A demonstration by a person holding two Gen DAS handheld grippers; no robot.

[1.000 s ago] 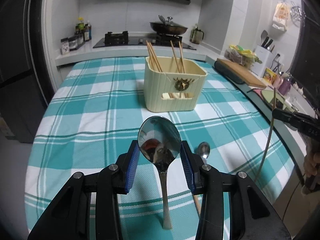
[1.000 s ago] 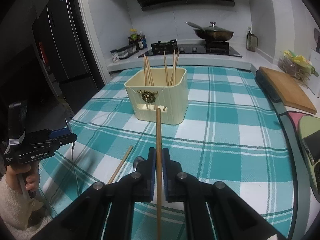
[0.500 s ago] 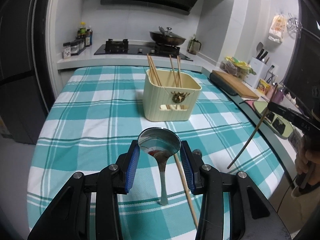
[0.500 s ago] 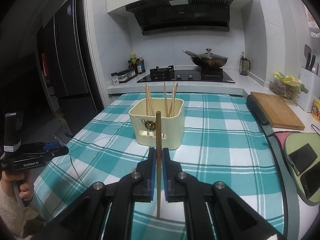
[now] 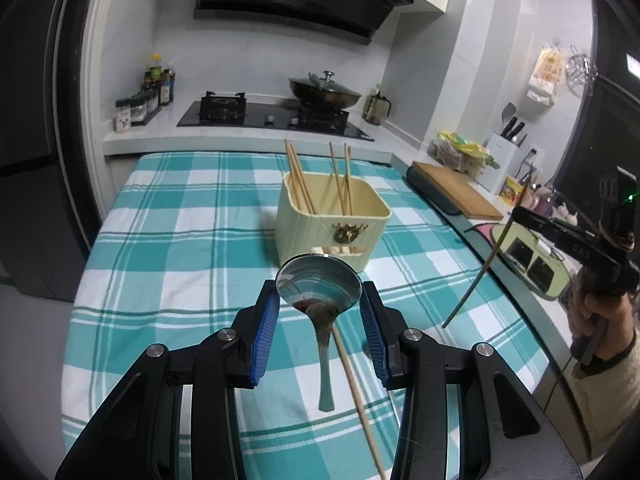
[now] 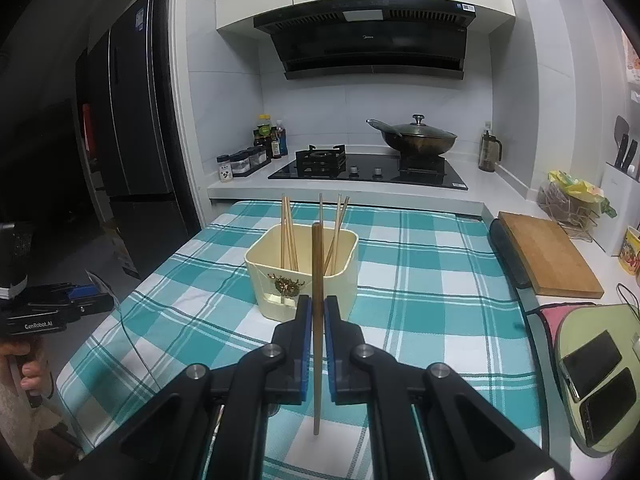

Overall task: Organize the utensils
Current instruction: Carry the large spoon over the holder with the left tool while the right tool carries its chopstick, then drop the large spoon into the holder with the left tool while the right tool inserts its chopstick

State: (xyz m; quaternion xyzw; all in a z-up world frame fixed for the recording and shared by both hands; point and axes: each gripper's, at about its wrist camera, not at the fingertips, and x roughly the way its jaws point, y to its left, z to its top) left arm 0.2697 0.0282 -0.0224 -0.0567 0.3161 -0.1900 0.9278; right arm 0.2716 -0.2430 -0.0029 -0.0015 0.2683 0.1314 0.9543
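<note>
Carrying both utensils toward the cream holder (image 6: 301, 276), which stands mid-table on the teal checked cloth (image 5: 172, 248) with several chopsticks (image 5: 298, 178) already upright inside.

Left gripper (image 5: 319, 322): blue pads clamp the bowl of a metal spoon (image 5: 319, 289) by its edges; handle hangs down, clear of the cloth. Right gripper (image 6: 317, 328): jaws closed tight on a single wooden chopstick (image 6: 317, 264), held near its middle, close to vertical, lower tip off the table. One loose chopstick (image 5: 356, 392) lies on the cloth just right of the hanging spoon handle.

Judged step: transport to holder, both items lifted, neither yet above the rim.

Notes for doing it well:
- Bring the held chopstick over the compartment that already holds sticks; keep it near vertical so the lower tip clears the rim before release.
- The spoon is gripped by a smooth curved bowl, so slip looks possible; keep the wrist steady and lower handle-first.
- Which compartment suits the spoon cannot be told; the interior divisions are not visible.
- Stagger the two drops to avoid the grippers crowding over the opening.
</note>
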